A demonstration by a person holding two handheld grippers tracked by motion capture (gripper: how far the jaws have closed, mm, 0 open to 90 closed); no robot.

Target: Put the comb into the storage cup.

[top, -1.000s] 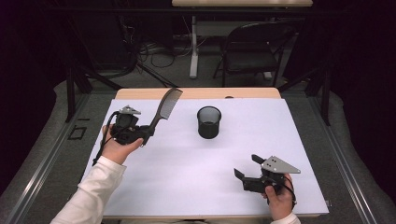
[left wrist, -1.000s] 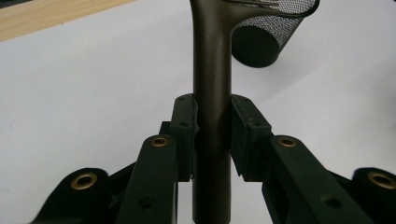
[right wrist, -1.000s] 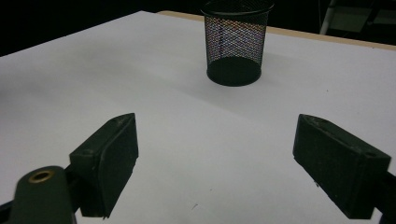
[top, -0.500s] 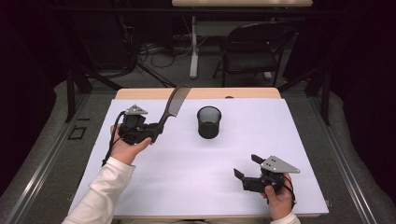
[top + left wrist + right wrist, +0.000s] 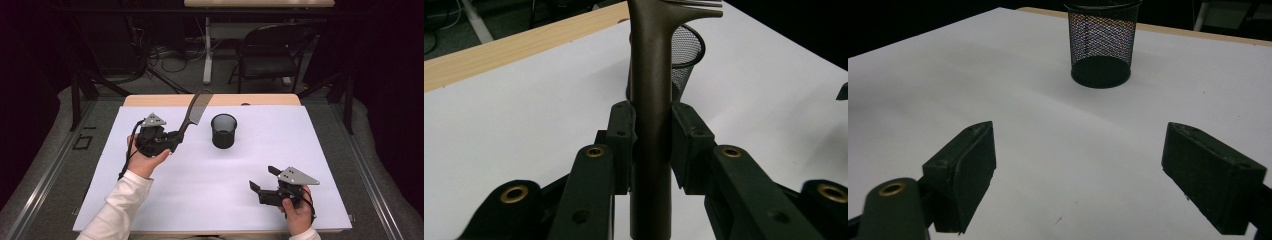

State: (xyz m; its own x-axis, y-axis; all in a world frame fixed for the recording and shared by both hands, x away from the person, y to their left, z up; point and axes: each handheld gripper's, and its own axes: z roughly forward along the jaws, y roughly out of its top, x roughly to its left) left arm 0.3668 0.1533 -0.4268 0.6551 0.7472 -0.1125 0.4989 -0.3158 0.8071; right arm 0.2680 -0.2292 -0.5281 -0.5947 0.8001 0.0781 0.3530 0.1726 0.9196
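Dark room behind, w/ a chair [image 5: 272, 52] and cables on the floor beyond the table's far edge. White sheet [image 5: 210, 190] covered most of the wooden table [image 5: 150, 100], whose bare strip showed along the far side.

Landmark: black mesh cup [image 5: 223, 130], standing upright on the sheet, toward the far-centre.

Left gripper [image 5: 172, 141] was held just left of the cup, raised off the sheet, jaws pointing toward the cup. Jaws were clamped on the handle of a dark comb [image 5: 192, 112]. In the left gripper view the pads [image 5: 621, 135] pressed on both sides of the comb handle [image 5: 650, 125], w/ the cup [image 5: 686, 55] right behind it. Comb stuck up and away from the jaws, tilted, toothed end up near the table's far edge, left of the cup and apart from it. Person's left hand [image 5: 145, 160] wrapped the gripper body, white sleeve [image 5: 120, 205] trailing toward the near edge.

Right gripper [image 5: 260, 181] sat near-right of the cup, well apart from it, low by the sheet, in the right hand [image 5: 295, 210]. Jaws stood wide apart, nothing between them; right gripper view had both pads [image 5: 965, 170] spread w/ bare sheet between and the cup [image 5: 1101, 42] straight ahead, farther off.
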